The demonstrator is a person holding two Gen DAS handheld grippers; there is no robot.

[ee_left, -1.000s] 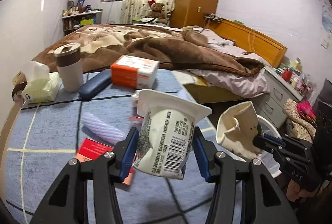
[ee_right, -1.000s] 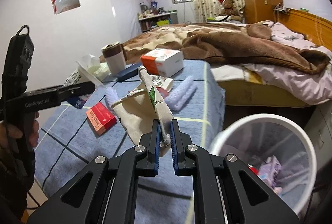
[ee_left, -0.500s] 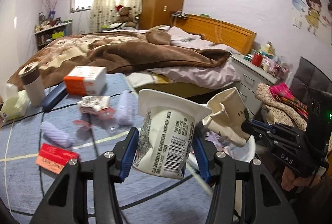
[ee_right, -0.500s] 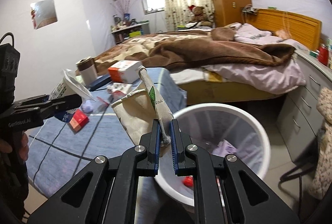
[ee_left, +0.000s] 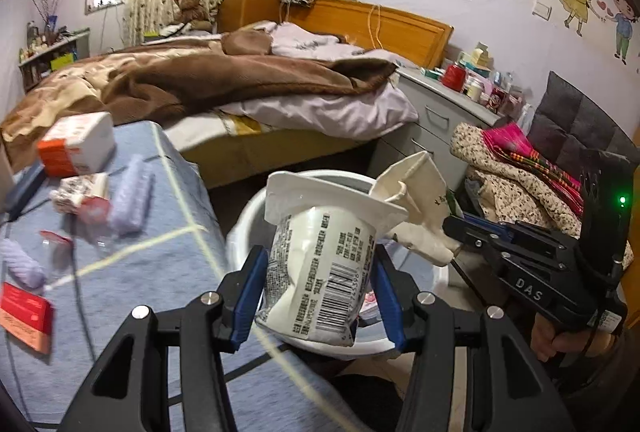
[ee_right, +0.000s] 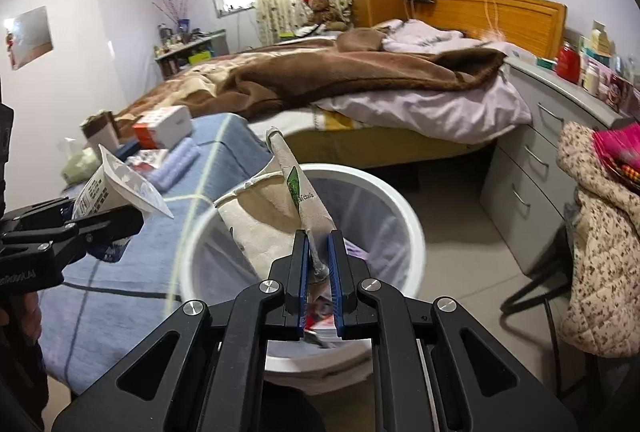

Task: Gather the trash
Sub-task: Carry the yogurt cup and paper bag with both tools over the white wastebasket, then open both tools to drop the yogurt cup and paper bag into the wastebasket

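1. Both hands had swung away from the blue checked table toward the round white plastic waste bin; a second earlier the bin sat off to the side in both views, now it lay right under both loads.
2. Left gripper was clamped on a crumpled white plastic yogurt cup with a barcode label, blue pads pressing in on both its sides, cup tilted, wide rim up. Grip looked the same as a second ago.
3. Right gripper was pinched tight on a thin edge of a flattened beige paper cup with a green logo; the rest of the cup stuck up and away past the jaws, over the bin mouth.
4. Bin already had a few scraps at the bottom, partly hidden behind the right gripper.
5. Other stuff was on the table: orange-and-white cardboard box, lilac ribbed rolls, flat red packet. Whether these count as trash I couldn't tell.
6. Risks, my read: the yogurt cup hung near the bin's table-side rim, so a release there could clip the rim and drop to the floor. The two grippers were close together and could knock each other if they let go at once. The paper cup was held only by a thin edge and might slip early.
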